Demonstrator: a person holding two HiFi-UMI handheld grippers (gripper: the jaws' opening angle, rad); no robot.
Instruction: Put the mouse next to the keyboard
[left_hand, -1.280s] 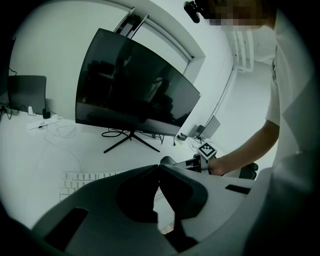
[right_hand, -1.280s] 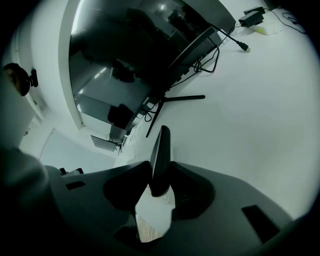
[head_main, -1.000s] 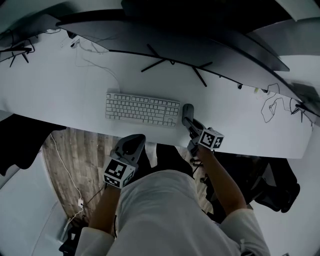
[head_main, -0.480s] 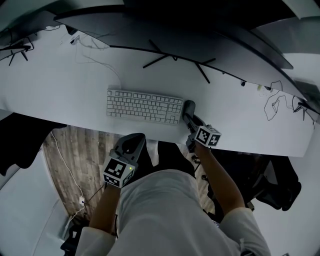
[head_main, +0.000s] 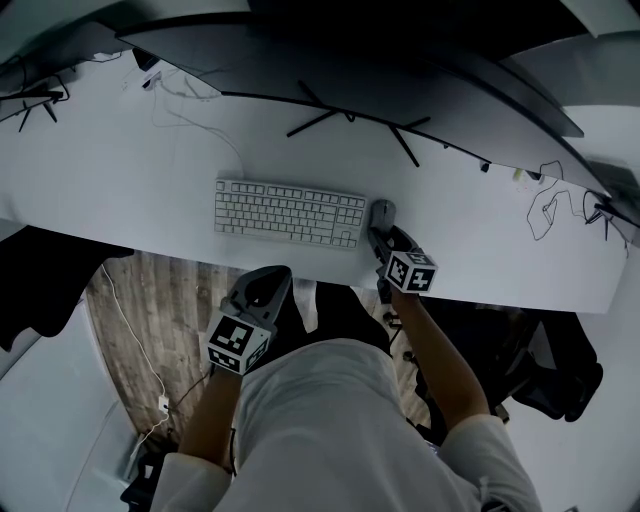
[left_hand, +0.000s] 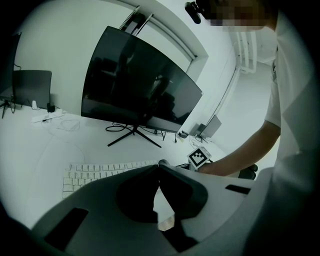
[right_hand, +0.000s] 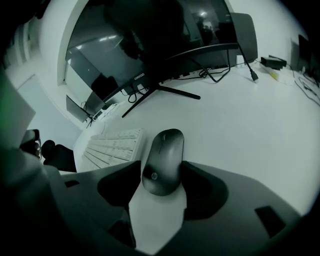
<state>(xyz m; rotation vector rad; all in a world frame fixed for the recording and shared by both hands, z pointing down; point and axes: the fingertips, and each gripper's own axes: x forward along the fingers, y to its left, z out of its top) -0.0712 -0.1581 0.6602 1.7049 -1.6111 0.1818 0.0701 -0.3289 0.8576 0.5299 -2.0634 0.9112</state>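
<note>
Head view, starting at the left: what are the left tongs (head_main: 266, 280) doing?

Nothing for this task, I'd say. They hang off the near edge of the bench (head_main: 120, 180), over the wooden floor (head_main: 150, 310). Their own view shows the two jaws closed tip to tip with nothing between them.

And moving right?

The white keyboard (head_main: 288, 213) lies flat near the bench's front edge. Just beside its right end sits the mouse (head_main: 381, 212), resting on the bench top with its nose towards the monitor (head_main: 400, 60).

So the right tongs (head_main: 381, 236) have it?

They straddle it, but the jaws are opening. In the right gripper view the mouse's rear half lies between them and I see no pad pressing on it. It looks set down, not carried.

Which step is that, then?

The release, as I judge it. The placing looks done, since mouse and keyboard are side by side. The next move calls for the jaws to clear both flanks, then a straight pull back towards the bench edge without nudging the mouse sideways.

How does the mouse look?

Dark grey, smooth and low, with a rounded hump. There's a small logo on the rear and a thin wheel slot at the front.
</note>
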